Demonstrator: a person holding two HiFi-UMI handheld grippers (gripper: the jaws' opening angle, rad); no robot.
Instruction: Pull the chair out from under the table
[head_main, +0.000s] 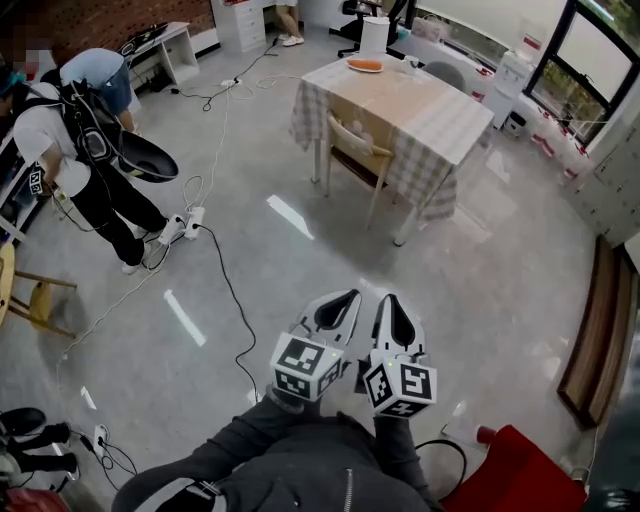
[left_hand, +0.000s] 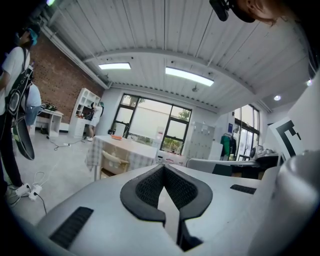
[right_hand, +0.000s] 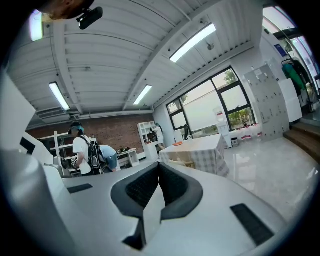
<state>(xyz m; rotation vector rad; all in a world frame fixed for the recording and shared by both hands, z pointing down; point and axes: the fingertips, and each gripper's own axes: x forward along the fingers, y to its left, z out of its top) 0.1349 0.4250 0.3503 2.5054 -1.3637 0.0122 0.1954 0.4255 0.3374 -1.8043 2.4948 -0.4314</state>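
Left gripper (head_main: 347, 300) and right gripper (head_main: 390, 305) are side by side over the glossy grey floor (head_main: 480, 280), near the wearer. Each has its jaws fully together with nothing between them. The light wooden chair (head_main: 357, 148) stands tucked under the left side of the square bench with a checked cloth (head_main: 440, 115), far ahead and well apart from both grippers. A person carrying a black backpack (head_main: 80, 140) stands at the far left.

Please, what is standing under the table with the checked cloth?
A wooden chair is pushed under the table; its backrest and two legs show. The checked cloth hides most of the seat and whatever is deeper.
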